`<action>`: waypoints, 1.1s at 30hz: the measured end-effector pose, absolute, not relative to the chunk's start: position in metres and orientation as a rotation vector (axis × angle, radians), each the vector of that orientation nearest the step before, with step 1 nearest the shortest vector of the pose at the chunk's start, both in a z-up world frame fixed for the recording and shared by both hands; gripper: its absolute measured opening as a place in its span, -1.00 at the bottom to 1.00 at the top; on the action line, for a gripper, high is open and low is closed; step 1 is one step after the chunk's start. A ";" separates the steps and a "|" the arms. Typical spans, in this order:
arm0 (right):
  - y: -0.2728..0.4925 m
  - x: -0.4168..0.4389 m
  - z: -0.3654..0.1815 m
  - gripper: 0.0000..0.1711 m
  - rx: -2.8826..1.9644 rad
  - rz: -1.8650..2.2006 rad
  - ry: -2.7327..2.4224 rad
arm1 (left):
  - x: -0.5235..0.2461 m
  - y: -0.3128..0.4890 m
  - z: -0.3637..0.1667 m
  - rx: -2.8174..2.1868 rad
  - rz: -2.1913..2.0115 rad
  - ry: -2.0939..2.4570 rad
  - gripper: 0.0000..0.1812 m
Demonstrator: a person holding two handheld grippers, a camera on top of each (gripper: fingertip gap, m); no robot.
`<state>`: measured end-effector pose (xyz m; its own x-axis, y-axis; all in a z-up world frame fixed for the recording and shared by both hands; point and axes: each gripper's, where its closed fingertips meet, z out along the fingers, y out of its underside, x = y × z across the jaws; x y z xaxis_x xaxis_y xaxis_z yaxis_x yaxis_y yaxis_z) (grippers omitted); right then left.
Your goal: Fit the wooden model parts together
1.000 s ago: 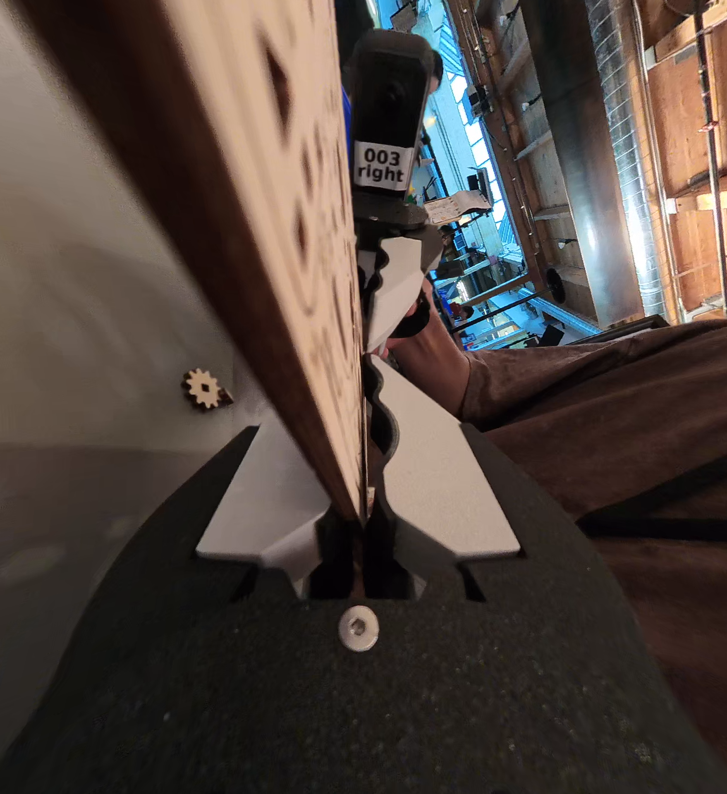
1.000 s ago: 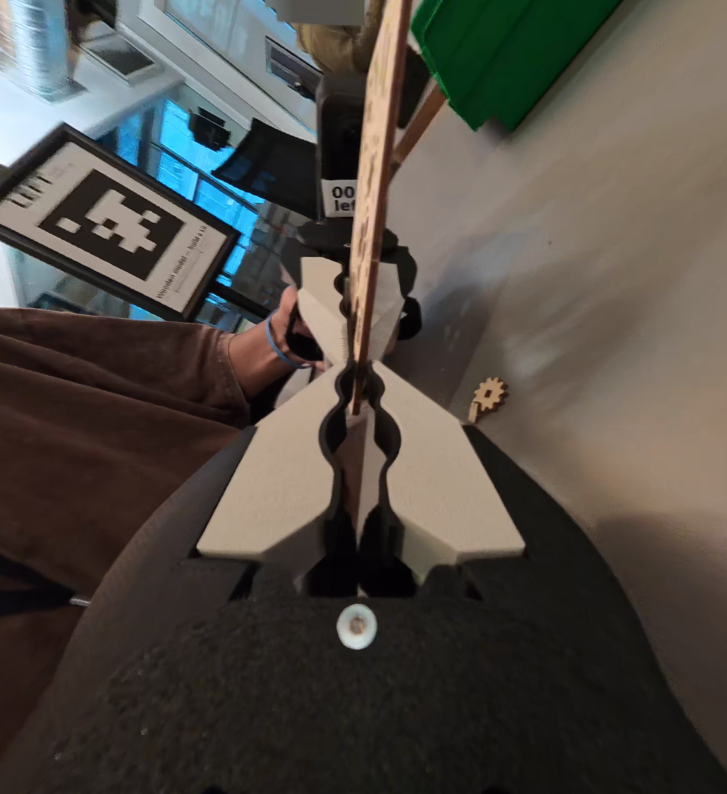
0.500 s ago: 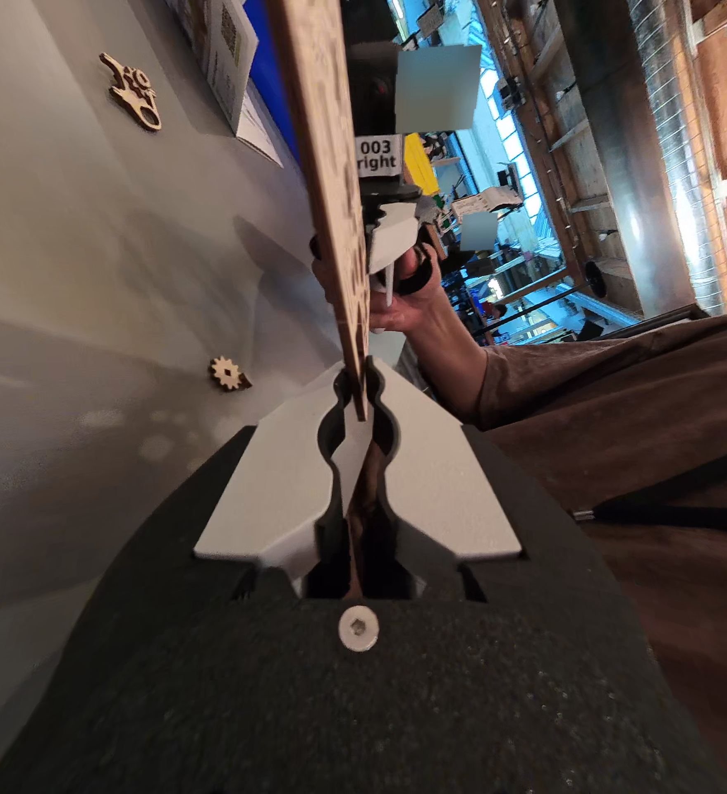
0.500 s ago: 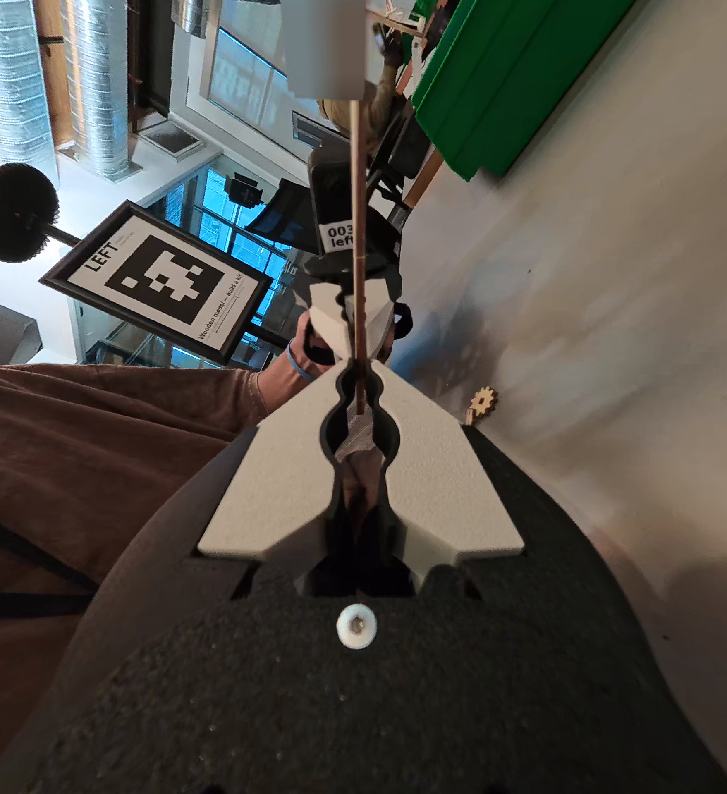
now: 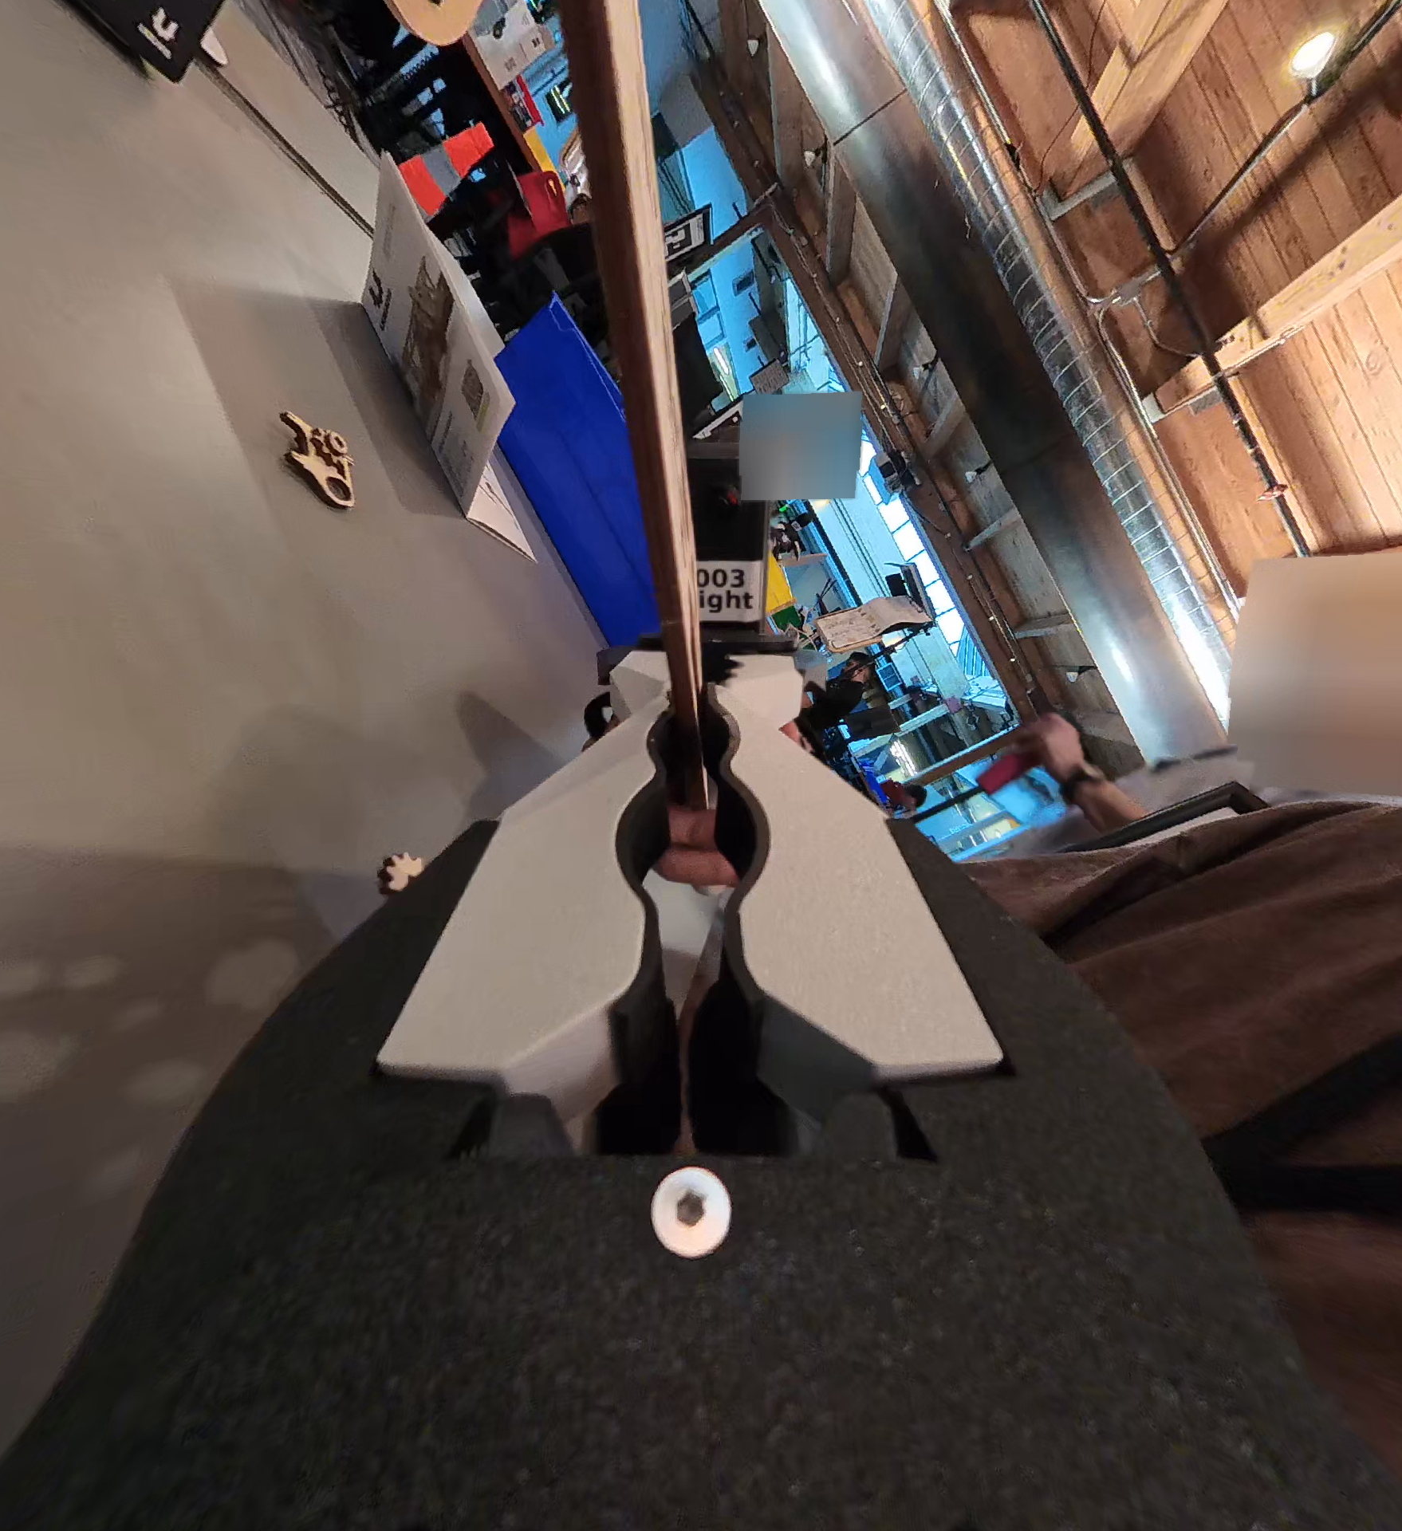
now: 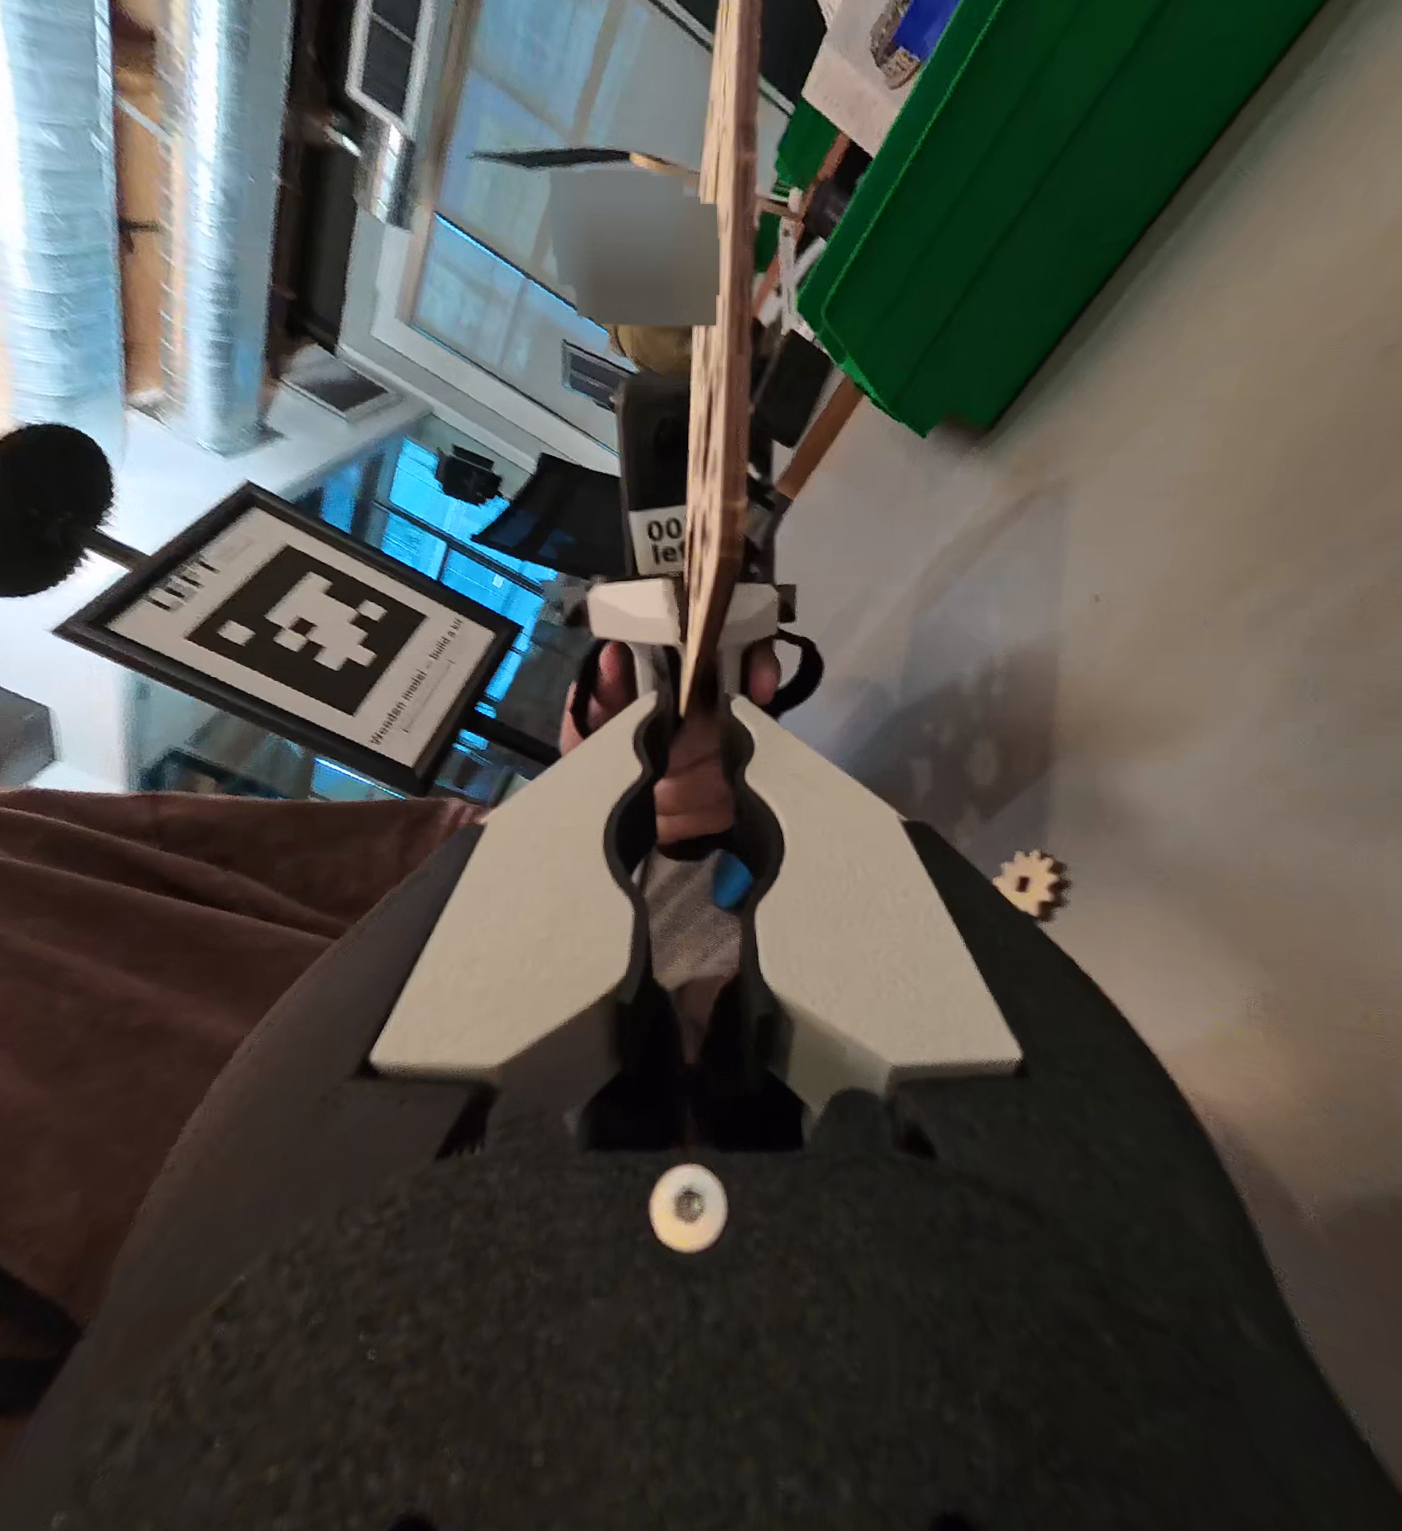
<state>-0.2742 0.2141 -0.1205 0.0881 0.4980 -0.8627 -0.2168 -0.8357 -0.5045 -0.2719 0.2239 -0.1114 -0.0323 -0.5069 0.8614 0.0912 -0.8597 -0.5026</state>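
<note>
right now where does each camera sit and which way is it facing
Left wrist view: sits on the left gripper, rolled sideways, looking along its fingers at the wooden sheet seen edge-on, with the right gripper beyond; a brown sleeve shows.
Right wrist view: sits on the right gripper, facing back at the left gripper and the hand holding it.
Both share the sheet, the grey table and a small wooden gear.

Grey-fingered black tool (image 5: 689, 746), brown sleeve (image 5: 1261, 953)
</note>
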 end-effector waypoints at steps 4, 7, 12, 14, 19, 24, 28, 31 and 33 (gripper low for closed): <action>0.216 -0.275 -0.120 -0.92 -1.843 1.844 -0.220 | -0.268 0.220 -0.115 -1.856 -1.923 0.471 -0.99; 0.218 -0.274 -0.123 -0.95 -1.860 1.830 -0.207 | -0.266 0.220 -0.117 -1.866 -1.904 0.484 -0.99; 0.218 -0.272 -0.130 -0.95 -1.892 1.811 -0.191 | -0.263 0.220 -0.123 -1.896 -1.874 0.479 -0.99; 0.219 -0.272 -0.138 -0.94 -1.944 1.734 -0.213 | -0.263 0.221 -0.130 -1.930 -1.829 0.479 -0.98; 0.222 -0.268 -0.150 -0.91 -2.028 1.532 -0.265 | -0.261 0.221 -0.139 -1.972 -1.687 0.537 -0.96; 0.220 -0.266 -0.154 -0.93 -2.051 1.570 -0.254 | -0.259 0.219 -0.144 -1.988 -1.759 0.493 -0.97; 0.205 -0.260 -0.143 -0.96 -2.020 1.869 -0.338 | -0.255 0.207 -0.137 -1.971 -1.917 0.549 -0.98; 0.196 -0.249 -0.144 -0.97 -2.072 1.947 -0.423 | -0.264 0.209 -0.138 -1.996 -1.872 0.615 -0.79; 0.178 -0.242 -0.150 -0.97 -2.147 1.980 -0.581 | -0.276 0.214 -0.138 -2.009 -1.907 0.590 -0.71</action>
